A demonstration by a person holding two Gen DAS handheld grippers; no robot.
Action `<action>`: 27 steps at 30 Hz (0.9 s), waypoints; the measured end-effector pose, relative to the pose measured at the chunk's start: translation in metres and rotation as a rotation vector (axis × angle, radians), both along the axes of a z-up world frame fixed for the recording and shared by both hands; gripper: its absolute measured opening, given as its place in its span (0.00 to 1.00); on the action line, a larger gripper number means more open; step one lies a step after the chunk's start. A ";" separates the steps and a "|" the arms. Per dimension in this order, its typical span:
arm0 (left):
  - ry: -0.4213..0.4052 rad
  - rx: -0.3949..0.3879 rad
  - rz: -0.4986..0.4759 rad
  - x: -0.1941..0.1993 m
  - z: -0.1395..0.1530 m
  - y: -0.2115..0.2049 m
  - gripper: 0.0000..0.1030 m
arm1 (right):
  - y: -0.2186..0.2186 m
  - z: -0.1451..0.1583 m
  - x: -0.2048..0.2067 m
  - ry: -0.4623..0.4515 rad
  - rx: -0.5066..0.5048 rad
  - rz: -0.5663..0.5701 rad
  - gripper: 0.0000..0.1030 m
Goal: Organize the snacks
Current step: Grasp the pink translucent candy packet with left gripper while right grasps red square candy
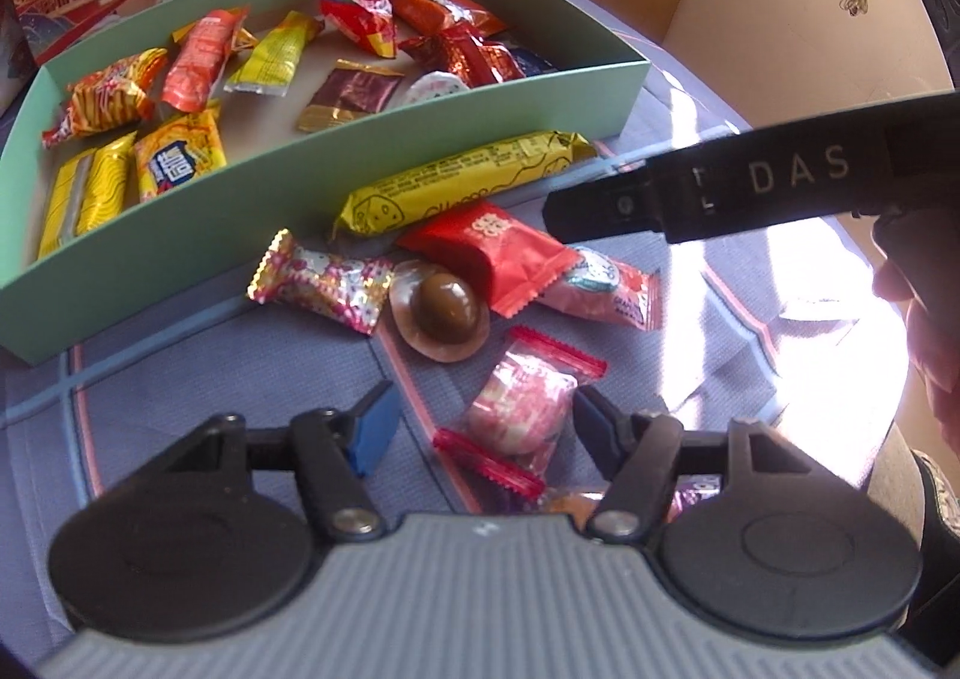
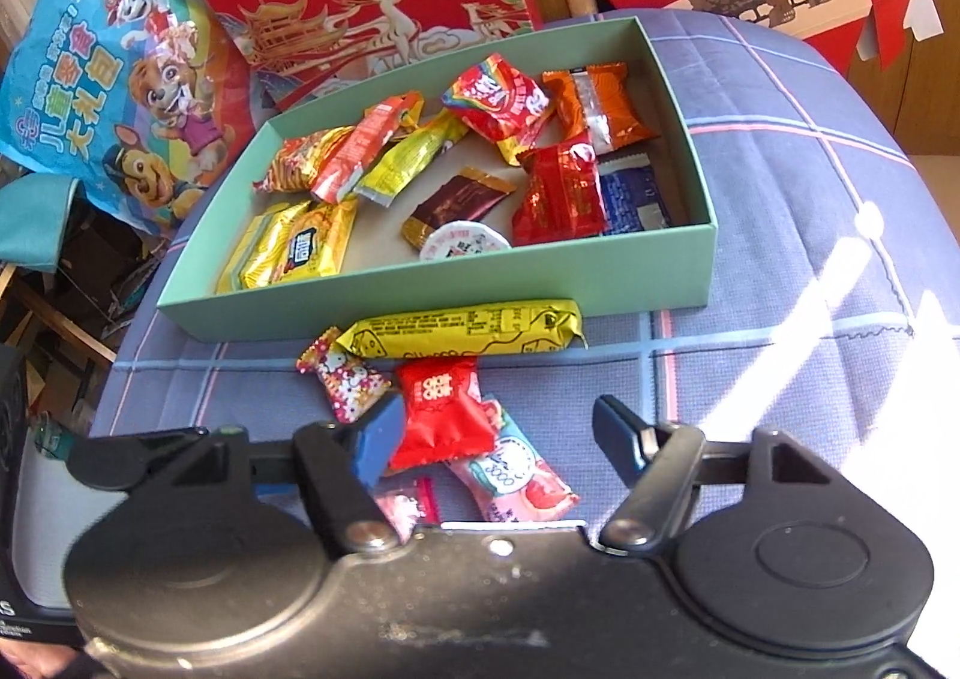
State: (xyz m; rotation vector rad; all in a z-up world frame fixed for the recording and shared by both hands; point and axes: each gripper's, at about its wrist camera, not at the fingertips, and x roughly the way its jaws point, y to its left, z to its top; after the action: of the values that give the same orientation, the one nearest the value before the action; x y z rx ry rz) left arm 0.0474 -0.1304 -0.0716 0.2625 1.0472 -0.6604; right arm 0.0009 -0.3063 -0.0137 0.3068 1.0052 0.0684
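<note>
The left gripper (image 1: 480,415) hangs spread around a pink-wrapped candy (image 1: 521,409) on the plaid cloth (image 1: 180,379); the right gripper (image 2: 498,433), jaws apart, hovers over a red packet (image 2: 441,415); beyond, a yellow bar (image 2: 462,328) lies against the green box (image 2: 390,295) of snacks.

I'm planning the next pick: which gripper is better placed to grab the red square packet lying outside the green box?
Right. The open right gripper already frames the red square packet between its fingers, while the open left gripper sits over a pink-wrapped candy instead.
</note>
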 end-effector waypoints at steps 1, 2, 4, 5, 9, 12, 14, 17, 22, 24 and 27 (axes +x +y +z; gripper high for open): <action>-0.007 0.003 0.006 0.000 0.001 0.002 0.45 | 0.001 -0.003 0.000 0.008 -0.002 0.004 0.58; -0.001 -0.005 0.016 0.002 0.001 0.006 0.40 | 0.002 -0.004 0.001 0.013 0.000 0.007 0.54; 0.008 -0.018 0.052 0.006 0.000 0.014 0.35 | 0.006 -0.008 0.003 0.020 -0.002 0.013 0.54; 0.009 -0.019 0.077 0.008 0.001 0.019 0.34 | 0.008 -0.009 0.005 0.020 -0.005 0.017 0.54; 0.006 -0.013 0.133 0.015 0.002 0.034 0.34 | 0.021 -0.010 0.016 0.020 -0.014 0.042 0.54; -0.002 -0.006 0.171 0.019 0.002 0.046 0.34 | 0.033 -0.013 0.029 0.025 -0.027 0.071 0.54; 0.001 -0.011 0.186 0.021 0.002 0.053 0.35 | 0.043 -0.017 0.036 0.029 -0.055 0.098 0.52; 0.000 -0.009 0.192 0.023 0.002 0.060 0.42 | 0.057 -0.025 0.038 0.020 -0.108 0.134 0.35; -0.013 -0.008 0.163 0.022 0.001 0.057 0.51 | 0.066 -0.025 0.033 0.017 -0.159 0.142 0.30; -0.044 0.013 0.157 0.019 0.000 0.053 0.34 | 0.064 -0.023 0.028 0.021 -0.140 0.143 0.30; -0.041 -0.002 0.153 0.018 0.003 0.054 0.28 | 0.057 -0.015 0.017 0.021 -0.121 0.139 0.29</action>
State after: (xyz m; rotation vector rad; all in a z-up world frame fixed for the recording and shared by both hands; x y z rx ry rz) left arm 0.0652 -0.0762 -0.0690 0.1910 1.0167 -0.5160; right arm 0.0184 -0.2496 -0.0288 0.1276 1.0464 0.1299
